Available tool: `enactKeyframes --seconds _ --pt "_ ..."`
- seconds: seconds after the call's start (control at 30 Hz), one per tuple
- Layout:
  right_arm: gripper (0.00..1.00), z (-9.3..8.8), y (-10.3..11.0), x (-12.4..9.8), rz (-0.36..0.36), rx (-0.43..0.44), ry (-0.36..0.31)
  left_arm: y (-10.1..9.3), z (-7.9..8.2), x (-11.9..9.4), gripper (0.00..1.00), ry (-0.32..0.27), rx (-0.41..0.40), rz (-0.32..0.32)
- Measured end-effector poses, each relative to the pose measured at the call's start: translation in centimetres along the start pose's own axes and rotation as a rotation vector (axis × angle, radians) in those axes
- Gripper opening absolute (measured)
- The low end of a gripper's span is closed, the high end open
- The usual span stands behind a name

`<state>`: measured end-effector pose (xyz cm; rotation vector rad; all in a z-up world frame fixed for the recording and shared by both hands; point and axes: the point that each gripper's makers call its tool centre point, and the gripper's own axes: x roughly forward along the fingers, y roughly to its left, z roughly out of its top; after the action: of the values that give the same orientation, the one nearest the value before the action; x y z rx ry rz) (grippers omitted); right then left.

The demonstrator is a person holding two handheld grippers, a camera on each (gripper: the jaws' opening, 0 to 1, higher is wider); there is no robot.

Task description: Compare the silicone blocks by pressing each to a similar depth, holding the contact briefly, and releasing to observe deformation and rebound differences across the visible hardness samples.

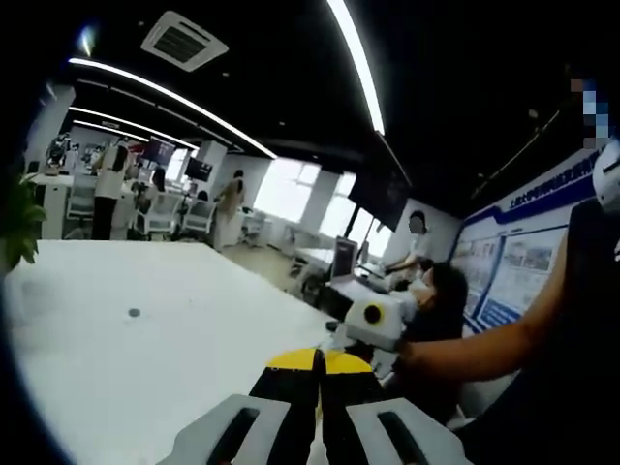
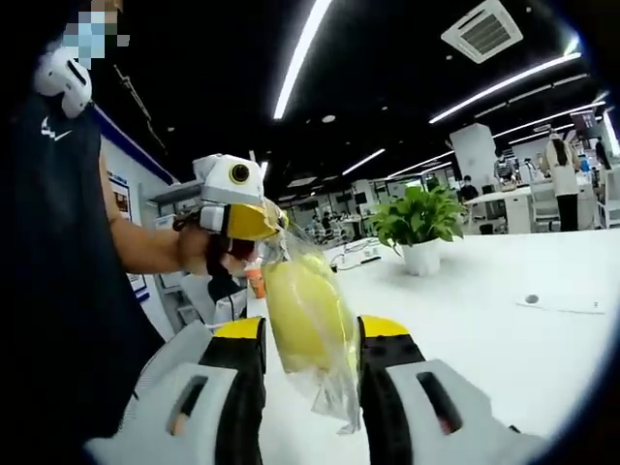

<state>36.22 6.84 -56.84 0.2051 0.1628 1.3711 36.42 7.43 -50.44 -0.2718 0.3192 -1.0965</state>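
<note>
A yellow silicone block (image 2: 302,315) in a clear plastic bag (image 2: 334,392) sits between my right gripper's (image 2: 310,334) black pads, which are shut on its two sides above the white table (image 2: 504,358). The bag's top runs up to my left gripper (image 2: 254,221), whose yellow tips pinch it. In the left gripper view, my left gripper's (image 1: 320,366) jaws stand shut together, and the bag cannot be made out between them. Just beyond them is my right gripper (image 1: 373,320), held by a person's arm (image 1: 484,344).
A potted plant (image 2: 418,221) stands on the table's far side, and its leaves (image 1: 19,218) show at the left edge. A small dark dot (image 2: 531,299) lies on the tabletop. Office desks, chairs and people (image 1: 108,184) are far behind. A poster wall (image 1: 513,271) is at one side.
</note>
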Motion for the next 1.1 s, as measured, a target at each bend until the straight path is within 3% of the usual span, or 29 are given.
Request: enactKeyframes --seconds 0.13,0.37,0.6,0.8,0.9,1.1 --pt "0.28 0.4 -0.2 0.5 0.006 -0.009 -0.010 0.2 0.2 -0.1 0.00 -0.008 -0.003 0.002" --pt "0.20 -0.2 0.3 0.6 0.035 -0.001 0.029 0.3 -0.2 -0.5 0.00 0.006 0.024 -0.016" --pt "0.12 -0.4 0.5 0.6 0.033 0.101 0.060 0.5 0.1 -0.2 0.00 -0.022 0.045 -0.013" --pt "0.08 -0.2 0.2 0.4 0.025 0.105 0.086 0.7 0.1 -0.1 0.00 -0.036 0.049 -0.019" --pt "0.07 -0.1 0.0 0.3 0.023 0.125 0.083 0.6 0.4 0.1 0.00 -0.079 0.150 -0.018" --pt "0.06 -0.9 0.2 0.3 0.024 0.134 0.108 0.8 -0.3 0.0 0.00 -0.050 0.124 -0.020"
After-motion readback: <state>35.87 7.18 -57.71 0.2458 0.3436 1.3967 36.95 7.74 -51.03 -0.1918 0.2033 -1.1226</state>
